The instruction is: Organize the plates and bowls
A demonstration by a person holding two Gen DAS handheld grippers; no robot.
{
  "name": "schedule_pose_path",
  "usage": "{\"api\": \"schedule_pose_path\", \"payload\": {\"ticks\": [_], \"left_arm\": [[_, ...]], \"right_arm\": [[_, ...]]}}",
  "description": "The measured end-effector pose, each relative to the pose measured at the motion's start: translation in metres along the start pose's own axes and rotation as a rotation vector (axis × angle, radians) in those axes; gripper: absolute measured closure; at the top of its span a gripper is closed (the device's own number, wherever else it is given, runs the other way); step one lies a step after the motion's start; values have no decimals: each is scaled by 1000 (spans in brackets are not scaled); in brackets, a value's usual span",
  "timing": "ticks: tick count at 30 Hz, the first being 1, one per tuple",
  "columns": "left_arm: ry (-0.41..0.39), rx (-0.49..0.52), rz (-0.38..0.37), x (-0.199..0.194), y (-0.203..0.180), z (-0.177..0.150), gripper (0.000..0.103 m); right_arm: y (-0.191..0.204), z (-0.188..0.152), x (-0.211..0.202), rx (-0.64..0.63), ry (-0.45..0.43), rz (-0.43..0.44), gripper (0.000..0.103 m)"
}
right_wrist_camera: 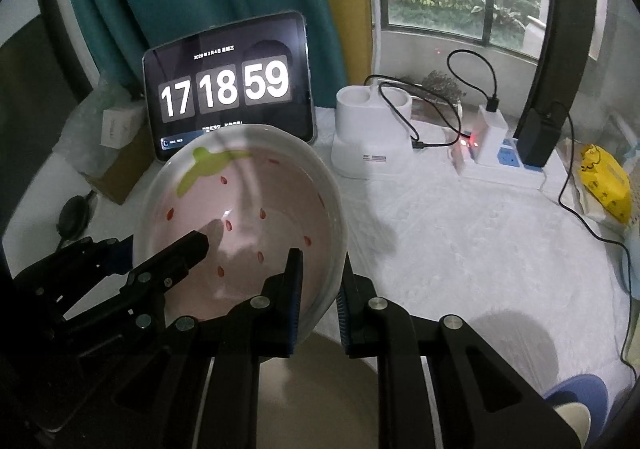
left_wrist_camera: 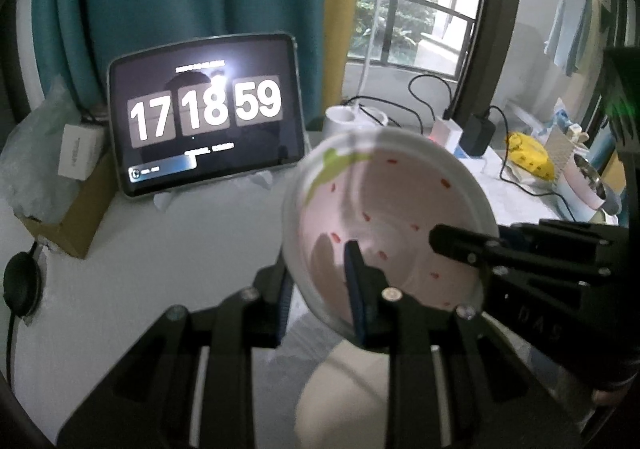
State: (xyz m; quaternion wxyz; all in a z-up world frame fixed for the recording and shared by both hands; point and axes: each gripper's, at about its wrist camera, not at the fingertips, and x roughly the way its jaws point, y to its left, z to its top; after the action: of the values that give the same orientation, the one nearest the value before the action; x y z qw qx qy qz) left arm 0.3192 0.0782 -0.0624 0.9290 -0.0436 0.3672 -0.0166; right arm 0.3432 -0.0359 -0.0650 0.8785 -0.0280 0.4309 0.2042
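Observation:
A pink strawberry-pattern bowl (left_wrist_camera: 384,209) with a white rim is held tilted in the air above the table. My left gripper (left_wrist_camera: 320,289) is shut on its near rim, one finger inside and one outside. My right gripper (right_wrist_camera: 318,289) is shut on the opposite rim of the bowl (right_wrist_camera: 248,217). Each gripper shows in the other's view, the right one (left_wrist_camera: 472,249) and the left one (right_wrist_camera: 168,261), with a finger inside the bowl. A beige plate (right_wrist_camera: 316,389) lies on the table right below the bowl; it also shows in the left wrist view (left_wrist_camera: 340,397).
A tablet clock (right_wrist_camera: 228,89) stands at the back. A white lamp base (right_wrist_camera: 372,137), a power strip with cables (right_wrist_camera: 496,153) and a yellow packet (right_wrist_camera: 604,177) lie at the right. A cardboard box (left_wrist_camera: 76,209) sits at the left. A blue dish (right_wrist_camera: 580,393) is at the near right.

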Motion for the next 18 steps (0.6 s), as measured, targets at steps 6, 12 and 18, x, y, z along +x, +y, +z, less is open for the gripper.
{"api": "schedule_pose_path", "payload": {"ticks": [6, 12, 18], "left_arm": [[-13, 16, -3, -13, -13, -2, 78], [-27, 33, -8, -25, -27, -4, 78], [-36, 42, -18, -34, -41, -9, 78]], "right_arm": [[-6, -7, -16, 11, -17, 2, 87], [-14, -13, -34, 19, -43, 0, 87], [-23, -23, -50, 31, -62, -10, 87]]}}
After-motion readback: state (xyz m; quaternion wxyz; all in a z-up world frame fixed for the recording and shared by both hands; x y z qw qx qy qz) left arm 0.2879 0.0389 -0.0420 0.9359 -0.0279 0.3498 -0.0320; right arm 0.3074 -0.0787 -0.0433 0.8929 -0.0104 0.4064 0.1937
